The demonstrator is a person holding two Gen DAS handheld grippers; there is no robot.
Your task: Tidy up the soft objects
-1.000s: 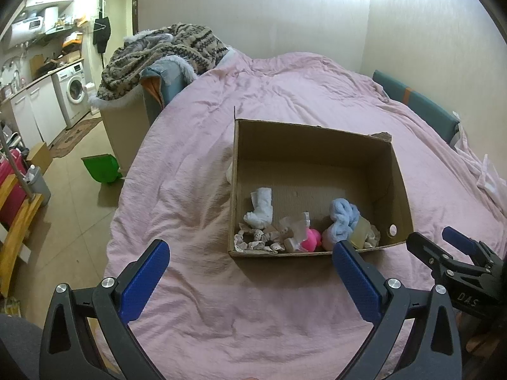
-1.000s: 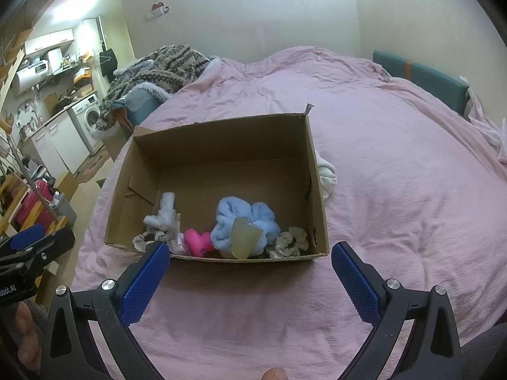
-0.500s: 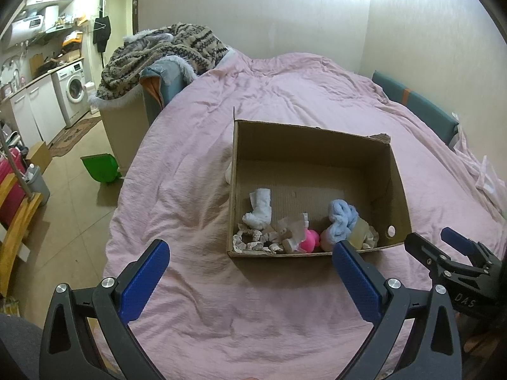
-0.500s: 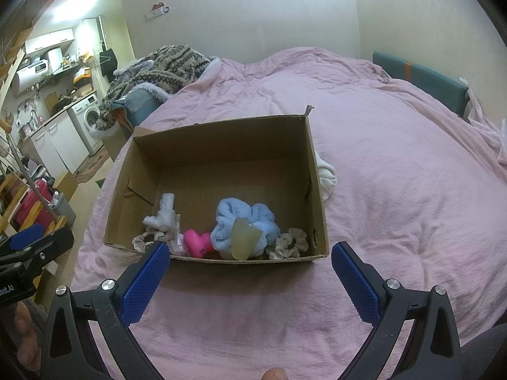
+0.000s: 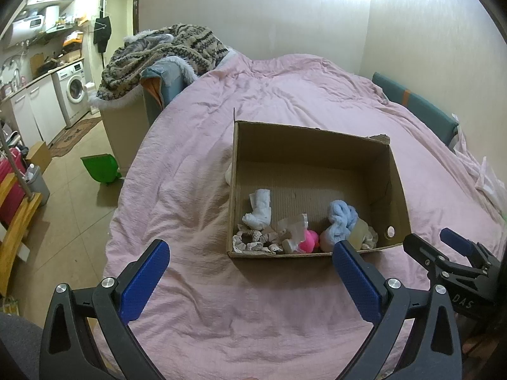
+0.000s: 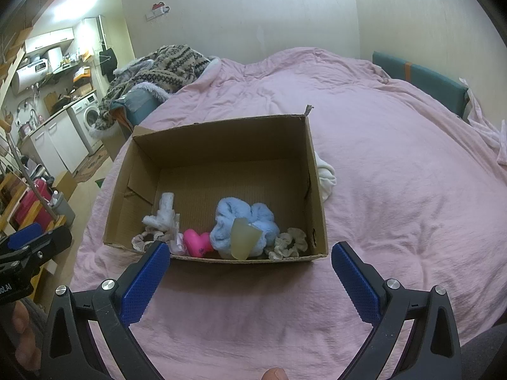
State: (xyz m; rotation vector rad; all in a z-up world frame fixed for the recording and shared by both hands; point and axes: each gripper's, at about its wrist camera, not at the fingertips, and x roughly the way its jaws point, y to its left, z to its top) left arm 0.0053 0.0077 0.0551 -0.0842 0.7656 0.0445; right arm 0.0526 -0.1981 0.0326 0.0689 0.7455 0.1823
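Both grippers hang back over the near edge of the bed [image 6: 396, 164], each with its fingers spread wide and nothing between them: the left gripper [image 5: 250, 272] and the right gripper [image 6: 250, 272] alike face the open box [image 6: 313, 196] from just short of its near wall. The sorting looks close to done, since most soft things already lie inside, bunched along that near wall: a blue cloth [image 6: 244, 221], a pink heart [image 6: 198, 242], a white sock [image 5: 260, 209], a lace scrunchie [image 5: 253, 242] at the left corner, a beige scrunchie [image 6: 290, 243] at the right, and a pale translucent piece [image 6: 243, 237] leaning on the blue cloth. One white cloth [image 6: 326, 177] lies on the bed, touching the outside of the box's far side wall, seemingly left over. The next move probably calls for the right gripper to reach past the box, close on that cloth and drop it in. It looks limp and bunched, so a pinch on a raised fold should lift it.
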